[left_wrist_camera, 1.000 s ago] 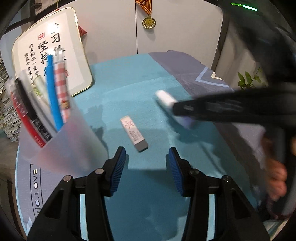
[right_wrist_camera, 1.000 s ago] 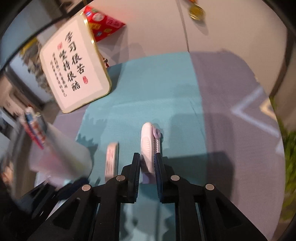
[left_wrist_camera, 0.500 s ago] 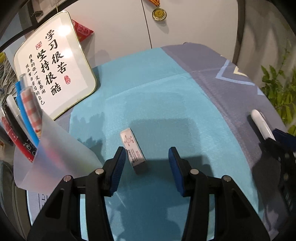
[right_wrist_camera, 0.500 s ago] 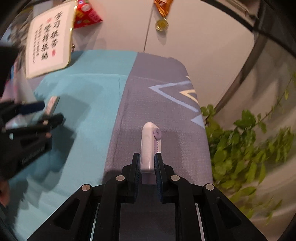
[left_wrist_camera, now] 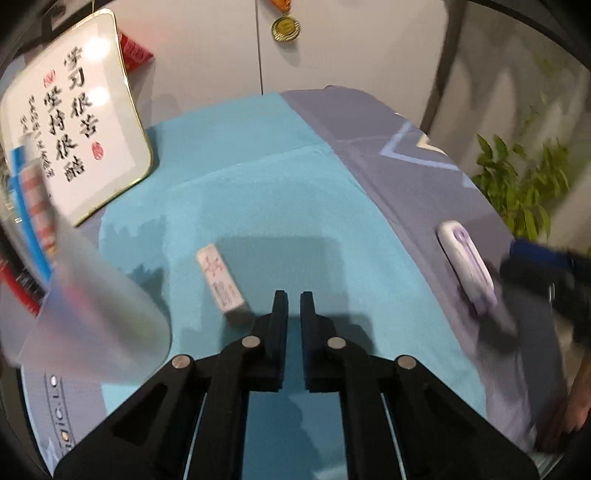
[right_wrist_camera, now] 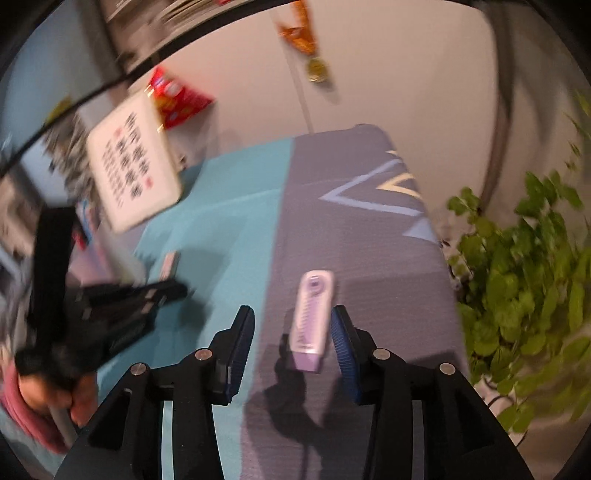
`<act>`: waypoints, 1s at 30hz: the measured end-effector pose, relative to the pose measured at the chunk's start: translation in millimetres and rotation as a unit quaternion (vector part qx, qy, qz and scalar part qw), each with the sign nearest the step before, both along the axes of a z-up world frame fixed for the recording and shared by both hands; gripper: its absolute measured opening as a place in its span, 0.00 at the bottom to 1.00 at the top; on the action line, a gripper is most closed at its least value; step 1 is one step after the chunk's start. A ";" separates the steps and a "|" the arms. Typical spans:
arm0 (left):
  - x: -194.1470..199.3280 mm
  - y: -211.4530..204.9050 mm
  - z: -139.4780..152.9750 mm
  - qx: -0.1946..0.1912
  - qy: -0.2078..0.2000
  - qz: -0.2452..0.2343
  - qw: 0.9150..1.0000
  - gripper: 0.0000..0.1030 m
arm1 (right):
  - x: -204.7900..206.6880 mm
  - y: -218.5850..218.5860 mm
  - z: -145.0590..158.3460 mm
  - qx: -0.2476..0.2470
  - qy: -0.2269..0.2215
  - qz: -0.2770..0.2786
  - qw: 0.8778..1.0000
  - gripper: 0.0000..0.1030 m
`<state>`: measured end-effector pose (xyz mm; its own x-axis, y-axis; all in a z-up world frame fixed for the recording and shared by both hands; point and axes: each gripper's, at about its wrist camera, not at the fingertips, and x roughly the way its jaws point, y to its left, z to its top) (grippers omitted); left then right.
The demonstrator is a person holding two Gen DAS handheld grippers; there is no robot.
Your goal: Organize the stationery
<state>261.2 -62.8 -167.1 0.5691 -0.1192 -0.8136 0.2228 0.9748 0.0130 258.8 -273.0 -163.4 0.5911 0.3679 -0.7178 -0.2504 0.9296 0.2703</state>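
Observation:
A white eraser (left_wrist_camera: 221, 282) lies on the teal mat (left_wrist_camera: 314, 206), just left of my left gripper (left_wrist_camera: 293, 299), which is shut with nothing in it. Further left stands a frosted pen cup (left_wrist_camera: 92, 306) holding several pens (left_wrist_camera: 33, 206). A lilac utility knife (right_wrist_camera: 312, 314) lies on the grey cloth (right_wrist_camera: 351, 229) between the fingers of my right gripper (right_wrist_camera: 291, 315). That gripper's jaws are opening and the pads no longer press it. The same knife (left_wrist_camera: 467, 266) shows at the right of the left wrist view, beside the blurred right gripper (left_wrist_camera: 535, 266).
A framed calligraphy board (left_wrist_camera: 74, 122) leans at the back left. A leafy plant (right_wrist_camera: 524, 295) stands past the table's right edge (right_wrist_camera: 439, 236). A medal (left_wrist_camera: 285, 27) hangs on the wall. A person's hand (right_wrist_camera: 55, 398) holds the left gripper (right_wrist_camera: 173, 290).
My left jaws closed on nothing beside the eraser. My right gripper carried the lilac knife rightward from the teal mat to the grey cloth, and its jaws parted from it.

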 end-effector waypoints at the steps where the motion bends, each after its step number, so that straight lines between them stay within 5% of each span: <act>1: -4.8 1.9 2.9 0.003 -0.009 0.002 1.000 0.08 | 0.6 -4.5 -1.1 0.008 0.002 -0.005 1.000 0.42; 3: -12.8 4.1 10.2 0.015 -0.032 0.012 0.999 0.09 | 1.4 -10.1 -2.4 0.021 0.006 -0.010 1.000 0.42; 4: -12.3 4.5 13.1 0.034 -0.041 0.022 0.998 0.19 | 0.2 -10.7 -2.5 0.024 0.006 -0.012 1.000 0.42; 5: -9.0 4.4 14.5 0.051 -0.045 0.036 0.997 0.43 | 0.9 -11.4 -3.0 0.031 0.007 -0.013 0.999 0.42; 7: 0.0 5.1 14.0 0.064 -0.051 0.063 0.995 0.58 | -1.3 -10.9 -1.5 0.041 0.007 -0.012 0.999 0.42; 13: 17.8 -2.8 -0.3 0.097 -0.029 0.082 0.992 0.55 | -6.6 -12.0 -1.3 0.057 0.001 -0.007 0.998 0.42; 18: 30.0 -1.3 -9.6 0.096 -0.015 0.087 0.992 0.34 | -5.0 -16.9 -7.0 0.064 0.005 -0.009 0.998 0.42; 20: 33.6 1.9 -7.5 0.107 -0.017 0.092 0.990 0.16 | -4.0 -19.0 -9.0 0.068 0.007 -0.010 0.998 0.42; 26: 12.2 6.5 -1.7 0.056 0.010 0.050 0.997 0.15 | -2.2 -21.0 -10.6 0.069 0.012 -0.015 0.997 0.42; 30: -32.8 -6.8 -0.4 0.065 0.013 -0.022 0.998 0.15 | -0.4 -15.3 -10.6 0.046 0.020 -0.012 0.999 0.42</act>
<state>228.4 -69.6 -167.6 0.5440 -0.0360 -0.8383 0.2675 0.9544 0.1327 258.4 -288.3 -174.1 0.5726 0.4191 -0.7046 -0.2156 0.9062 0.3639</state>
